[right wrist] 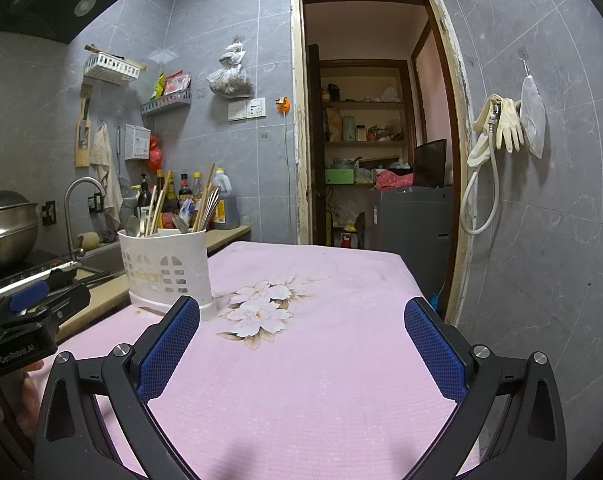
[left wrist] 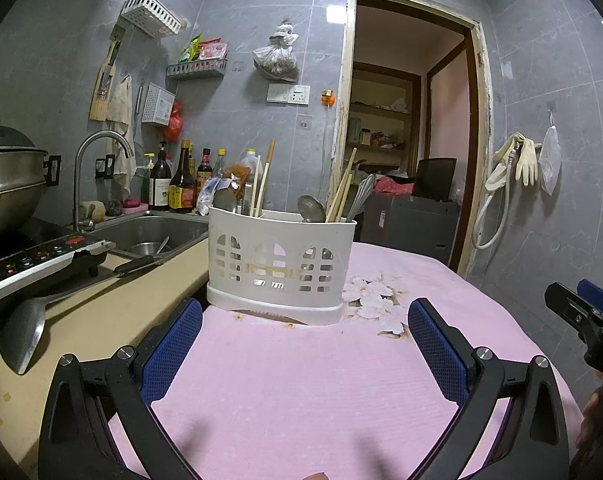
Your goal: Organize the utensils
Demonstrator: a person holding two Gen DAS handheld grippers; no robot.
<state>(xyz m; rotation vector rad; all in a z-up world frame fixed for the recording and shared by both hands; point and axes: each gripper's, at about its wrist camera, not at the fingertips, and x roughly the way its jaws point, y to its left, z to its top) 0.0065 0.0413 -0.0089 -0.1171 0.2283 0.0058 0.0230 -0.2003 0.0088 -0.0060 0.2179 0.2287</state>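
Both grippers' fingers [left wrist: 173, 344] [right wrist: 169, 344] gape wide and empty, so a careless reach could tip the light cutlery caddy [left wrist: 279, 268] crowded with chopsticks [left wrist: 343, 190] and spoons [left wrist: 311, 209] off the tabletop [left wrist: 301, 380].

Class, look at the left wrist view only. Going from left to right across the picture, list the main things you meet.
Steel pot → faucet → sauce bottles → white utensil caddy → doorway → rubber gloves → right gripper at the edge.

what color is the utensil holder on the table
White utensil holder with cut-out windows, seen best in the left wrist view.
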